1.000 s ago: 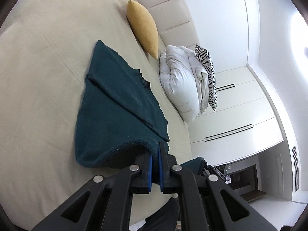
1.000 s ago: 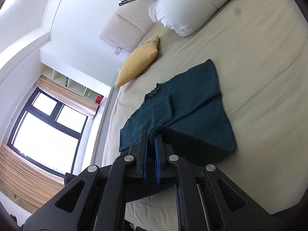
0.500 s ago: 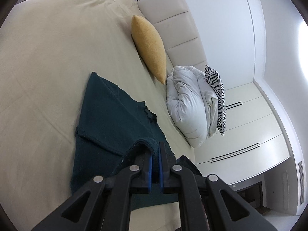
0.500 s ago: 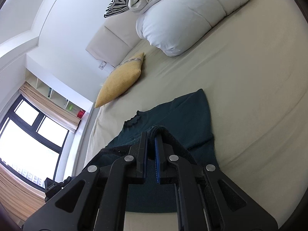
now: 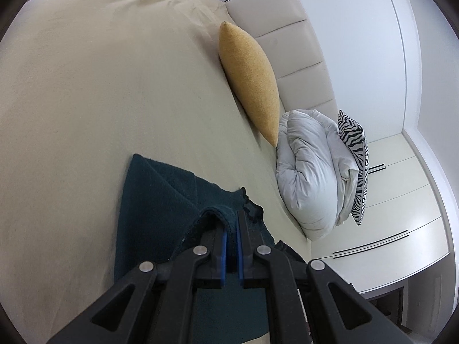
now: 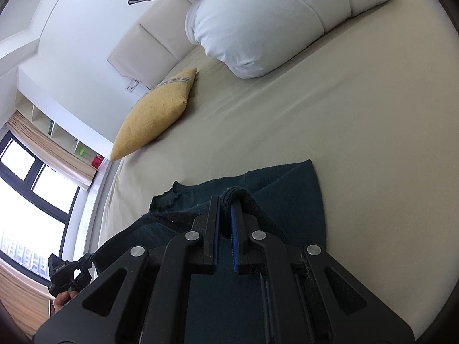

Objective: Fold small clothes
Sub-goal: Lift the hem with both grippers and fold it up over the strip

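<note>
Evidently the fold was well under way. Nearest the left wrist camera, the left gripper (image 5: 231, 223) had its jaws pressed together on a hem corner of the dark teal knitted top (image 5: 156, 200), and in the right wrist view the right gripper (image 6: 225, 205) pinched the matching corner of the same garment in the same way. Both had carried that lifted edge forward over the body of the top since a second before, when the hem hung close to the near side of the beige bedsheet (image 5: 100, 86) and most of the garment lay spread ahead of the fingers. Now only a short strip showed beyond the fingertips, ending at the scalloped neckline (image 5: 249, 205), so the bottom half seemed almost doubled over the top half; laying the edge down near the neckline and letting go looked like what remained.

Further off, the mustard cushion (image 5: 249, 86) and the rolled white duvet (image 5: 309, 172) sat larger than in the earlier views, with the zebra-striped cushion (image 5: 355, 166) behind the duvet against the padded headboard (image 5: 287, 37).
</note>
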